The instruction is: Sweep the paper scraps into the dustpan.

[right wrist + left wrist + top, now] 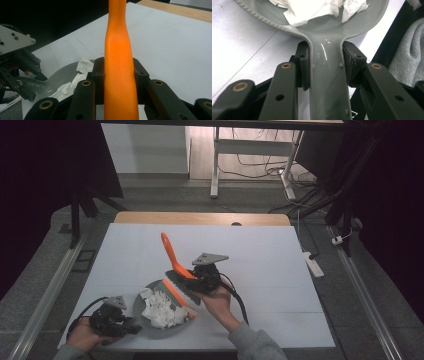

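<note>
A grey dustpan (161, 332) lies near the table's front edge with white paper scraps (160, 309) heaped in it. My left gripper (131, 326) is shut on the pan's handle (325, 82), a pad pressed on each side, and the scraps (312, 10) lie just ahead. My right gripper (192, 279) is shut on the orange handle (120, 62) of a brush. It holds the dark bristle head (181, 287) tilted over the pan's right, orange-lipped edge (179, 299), while the handle's tip (165, 239) points up and away. The right gripper view also shows the pan (65, 71) and my left gripper (25, 83).
The white table top (260, 270) stretches back and right, ending at a wooden strip (200, 217). A power strip (313, 265) lies on the floor to the right, and desk legs with cables stand behind. A grey sleeve (409, 57) is beside the left gripper.
</note>
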Demonstrator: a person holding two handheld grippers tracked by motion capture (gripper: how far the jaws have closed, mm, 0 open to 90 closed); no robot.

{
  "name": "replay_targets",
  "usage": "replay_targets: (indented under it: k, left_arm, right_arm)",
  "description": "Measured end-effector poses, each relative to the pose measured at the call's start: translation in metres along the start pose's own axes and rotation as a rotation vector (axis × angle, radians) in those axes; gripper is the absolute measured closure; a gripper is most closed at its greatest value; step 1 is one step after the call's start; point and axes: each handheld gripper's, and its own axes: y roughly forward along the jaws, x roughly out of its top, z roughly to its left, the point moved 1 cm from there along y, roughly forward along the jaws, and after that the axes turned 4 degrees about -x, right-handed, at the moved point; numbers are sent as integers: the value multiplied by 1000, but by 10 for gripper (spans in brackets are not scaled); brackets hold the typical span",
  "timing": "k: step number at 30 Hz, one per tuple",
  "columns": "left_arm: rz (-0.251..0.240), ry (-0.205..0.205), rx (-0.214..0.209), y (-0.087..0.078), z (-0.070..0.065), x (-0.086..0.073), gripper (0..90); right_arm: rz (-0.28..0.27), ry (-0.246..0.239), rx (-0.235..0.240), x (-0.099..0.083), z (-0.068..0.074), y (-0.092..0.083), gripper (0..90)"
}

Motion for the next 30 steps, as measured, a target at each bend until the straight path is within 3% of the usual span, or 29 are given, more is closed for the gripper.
replay_targets:
  k: [5,10,14,17,22,30]
  left_arm:
    - [-2,-1,0,0,0,0,616]
    - [-2,0,1,0,-1,0,617]
    - [4,5,2,0,-1,1,616]
    - [6,7,3,1,-2,1,616]
    - [10,16,0,3,-4,4,616]
    - [14,19,-1,4,-5,4,616]
  right_arm:
    - [11,13,-27,-4,-10,-8,710]
    - [89,43,-95,-22,-23,-10,711]
    - [156,76,-108,-40,-29,-3,710]
    - [178,66,-90,-47,-23,5,711]
    - [186,39,-57,-43,-2,21,711]
    - [136,44,19,-29,31,41,710]
